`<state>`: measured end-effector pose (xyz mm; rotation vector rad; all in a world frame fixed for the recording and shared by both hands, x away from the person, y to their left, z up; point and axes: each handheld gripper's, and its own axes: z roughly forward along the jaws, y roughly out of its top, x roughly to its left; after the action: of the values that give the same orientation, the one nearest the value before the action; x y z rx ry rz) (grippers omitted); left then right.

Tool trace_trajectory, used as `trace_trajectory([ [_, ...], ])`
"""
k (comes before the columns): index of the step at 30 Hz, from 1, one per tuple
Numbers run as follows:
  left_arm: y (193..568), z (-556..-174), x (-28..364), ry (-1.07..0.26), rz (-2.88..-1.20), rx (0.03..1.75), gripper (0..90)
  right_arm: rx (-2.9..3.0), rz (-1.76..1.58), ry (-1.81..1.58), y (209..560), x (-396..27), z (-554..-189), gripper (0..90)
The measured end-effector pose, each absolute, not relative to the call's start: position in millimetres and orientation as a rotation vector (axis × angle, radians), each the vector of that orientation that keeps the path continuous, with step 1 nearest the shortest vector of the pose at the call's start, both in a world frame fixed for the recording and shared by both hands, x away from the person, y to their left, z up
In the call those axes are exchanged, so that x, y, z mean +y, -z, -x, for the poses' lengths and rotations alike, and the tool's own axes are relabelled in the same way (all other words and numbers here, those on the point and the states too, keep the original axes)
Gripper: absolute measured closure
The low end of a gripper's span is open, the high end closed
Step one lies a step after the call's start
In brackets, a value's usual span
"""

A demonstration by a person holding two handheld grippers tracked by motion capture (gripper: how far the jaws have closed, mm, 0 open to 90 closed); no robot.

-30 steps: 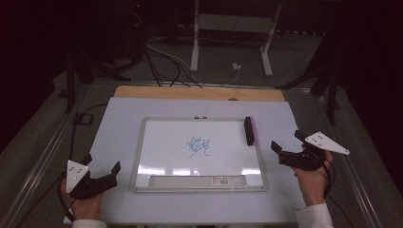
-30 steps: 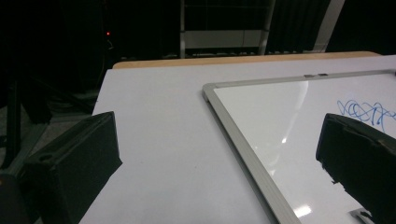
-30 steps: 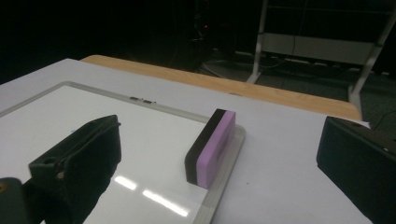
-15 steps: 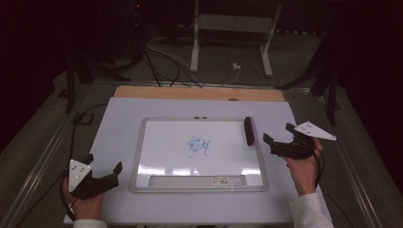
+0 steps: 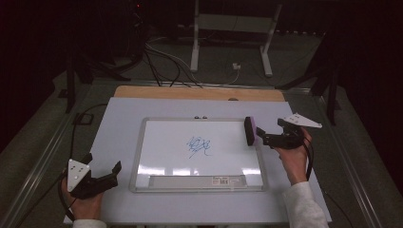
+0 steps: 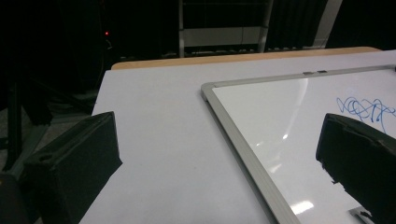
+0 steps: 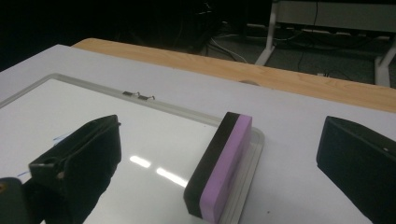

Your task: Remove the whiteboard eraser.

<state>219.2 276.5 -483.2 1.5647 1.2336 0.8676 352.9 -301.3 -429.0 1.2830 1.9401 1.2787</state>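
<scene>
High view: your bench carries a glossy, metal-framed whiteboard at centre frame. The black-and-purple foam eraser stands on edge at its right rim, just ahead of your right hand-held gripper, jaws spread. Your left hand-held gripper, lower left, gapes empty.

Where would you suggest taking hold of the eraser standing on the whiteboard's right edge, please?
Grip the eraser across its two broad faces, black felt on one side and purple foam on the other. It stands on its long edge along the whiteboard frame, so the right tool, already open, should straddle its near end, coming from the board's right side.
</scene>
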Motion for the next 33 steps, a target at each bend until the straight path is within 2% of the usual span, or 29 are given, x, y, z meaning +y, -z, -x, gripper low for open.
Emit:
trace_trajectory([
  [8, 484.2, -218.5, 276.0, -0.882, -1.559, 1.239, 0.4, 1.950, -1.327, -1.264, 431.3, -300.4, -371.6, 0.3],
  [11, 484.6, -218.5, 276.4, -0.880, -1.557, 1.240, 0.4, 1.962, -1.349, -1.251, 433.6, -300.0, -378.0, 3.4],
  [33, 487.0, -219.6, 276.0, -0.872, -1.564, 1.242, 0.4, 1.991, -1.512, -1.169, 466.5, -303.4, -408.4, 3.4],
])
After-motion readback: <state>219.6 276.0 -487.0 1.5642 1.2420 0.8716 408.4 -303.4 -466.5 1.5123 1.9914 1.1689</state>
